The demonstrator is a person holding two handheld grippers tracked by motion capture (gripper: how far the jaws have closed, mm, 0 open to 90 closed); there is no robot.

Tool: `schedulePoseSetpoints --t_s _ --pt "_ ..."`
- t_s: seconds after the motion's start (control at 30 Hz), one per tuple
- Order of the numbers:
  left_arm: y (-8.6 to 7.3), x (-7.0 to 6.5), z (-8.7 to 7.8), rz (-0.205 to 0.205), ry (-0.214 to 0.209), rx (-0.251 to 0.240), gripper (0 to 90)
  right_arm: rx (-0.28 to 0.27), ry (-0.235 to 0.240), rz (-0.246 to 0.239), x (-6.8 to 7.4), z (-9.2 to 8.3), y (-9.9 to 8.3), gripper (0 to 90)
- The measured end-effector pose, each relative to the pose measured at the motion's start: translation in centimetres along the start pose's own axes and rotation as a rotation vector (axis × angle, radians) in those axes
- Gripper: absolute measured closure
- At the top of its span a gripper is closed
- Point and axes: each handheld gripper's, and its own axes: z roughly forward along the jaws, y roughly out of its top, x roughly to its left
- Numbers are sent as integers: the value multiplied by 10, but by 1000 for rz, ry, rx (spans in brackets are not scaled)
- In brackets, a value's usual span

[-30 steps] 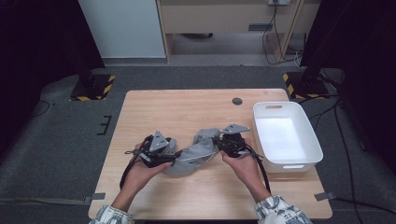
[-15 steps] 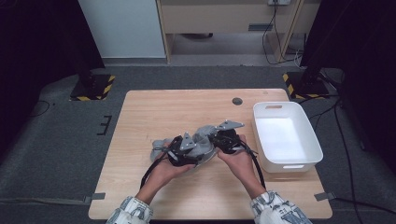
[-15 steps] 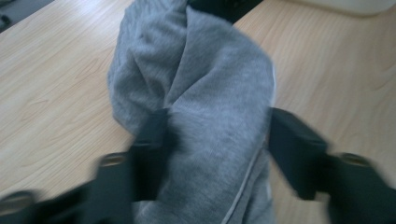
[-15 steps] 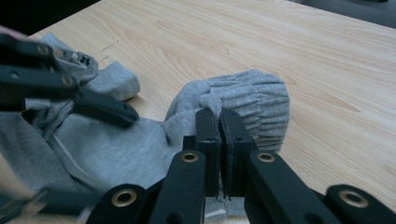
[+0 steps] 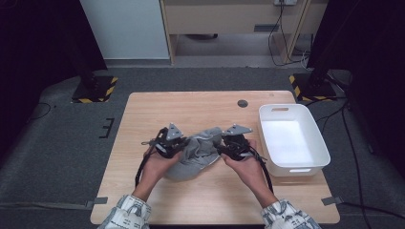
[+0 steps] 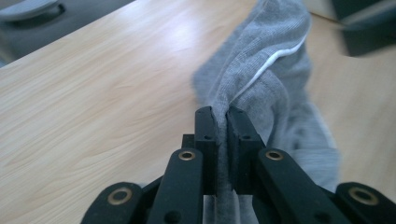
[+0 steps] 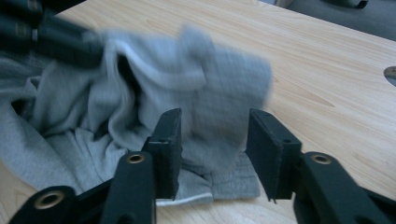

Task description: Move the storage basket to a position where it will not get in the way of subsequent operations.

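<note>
Left gripper (image 6: 222, 122) clamped tight on a fold of the grey garment (image 5: 196, 152), jaws just closed with cloth pinched between them. Right gripper (image 7: 212, 140) parted, jaws just opened, blurred cloth between them but not pressed. Best next, by the look of it: keep the left pinch firm, re-seat the right jaws on a clean hem before lifting, no dragging. Garment bunched at the wooden table (image 5: 191, 107) centre, between both hands. White bin (image 5: 313, 157) at three o'clock, just beside the right hand. Bare tabletop toward twelve and nine; near edge close at six.
</note>
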Motion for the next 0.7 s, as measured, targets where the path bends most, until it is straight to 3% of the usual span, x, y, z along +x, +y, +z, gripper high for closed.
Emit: schedulePoseSetpoints --t_s 0.13,0.27,0.5,0.7 --pt "-10 24 0 -35 39 39 840 25 4 2 0 4 -9 514" --pt "-28 38 2 -53 65 86 842 67 13 11 -1 17 -21 520" --pt "-60 39 12 -61 50 159 842 130 55 18 13 42 -36 514" --pt "-68 35 15 -56 24 174 841 143 50 14 20 54 -46 490"
